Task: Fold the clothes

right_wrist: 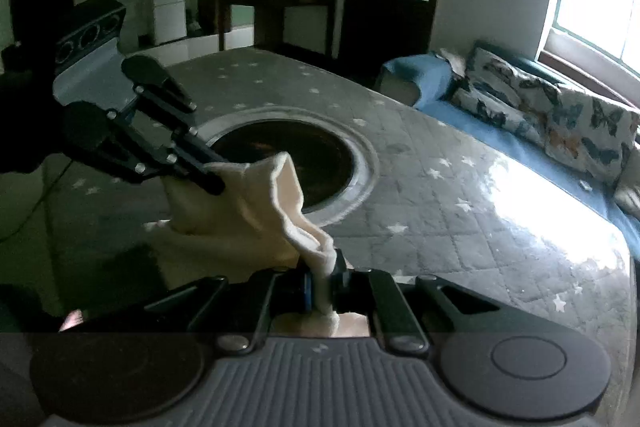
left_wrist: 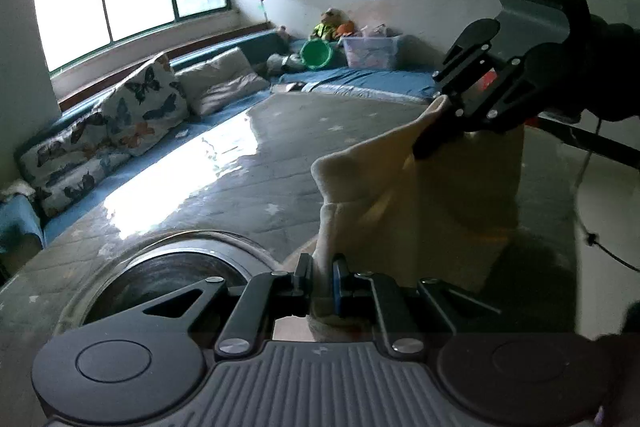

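A cream garment [left_wrist: 404, 195] hangs stretched between my two grippers above the grey star-patterned table [left_wrist: 248, 163]. My left gripper [left_wrist: 323, 273] is shut on one corner of it at the bottom of the left wrist view. My right gripper [left_wrist: 426, 143] is shut on the other corner, up and to the right. In the right wrist view my right gripper [right_wrist: 322, 281] pinches the cream garment [right_wrist: 260, 203], and my left gripper [right_wrist: 212, 183] holds its far corner. The lower part of the cloth hangs in shadow.
A round dark opening [right_wrist: 288, 163] with a pale rim is set in the table. A blue bench with butterfly cushions [left_wrist: 120, 115] runs under the window. A clear storage box [left_wrist: 370, 51] and a green bowl [left_wrist: 316, 54] stand at the far corner. A cable [left_wrist: 592, 227] hangs at right.
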Motion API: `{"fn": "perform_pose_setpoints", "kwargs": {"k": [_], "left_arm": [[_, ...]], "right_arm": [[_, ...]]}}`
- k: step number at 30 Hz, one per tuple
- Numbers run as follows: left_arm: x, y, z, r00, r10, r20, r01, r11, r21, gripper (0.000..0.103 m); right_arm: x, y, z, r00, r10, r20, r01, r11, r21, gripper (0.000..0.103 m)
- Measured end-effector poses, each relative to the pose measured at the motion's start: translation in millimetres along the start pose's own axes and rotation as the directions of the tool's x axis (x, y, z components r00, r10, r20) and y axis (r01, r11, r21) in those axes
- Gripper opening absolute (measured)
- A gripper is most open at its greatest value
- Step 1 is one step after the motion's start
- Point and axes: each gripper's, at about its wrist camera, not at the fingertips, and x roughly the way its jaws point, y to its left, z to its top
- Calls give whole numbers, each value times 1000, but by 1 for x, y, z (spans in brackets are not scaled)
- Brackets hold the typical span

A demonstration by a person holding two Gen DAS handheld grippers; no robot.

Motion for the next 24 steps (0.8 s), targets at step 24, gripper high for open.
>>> {"fn": "perform_pose_setpoints", "kwargs": {"k": [24], "left_arm": [[42,65,-13,987,138,-84,-153,962,-225,32]], "right_arm": [[0,-53,-112,982,-186,36,139,835,532,29]]}}
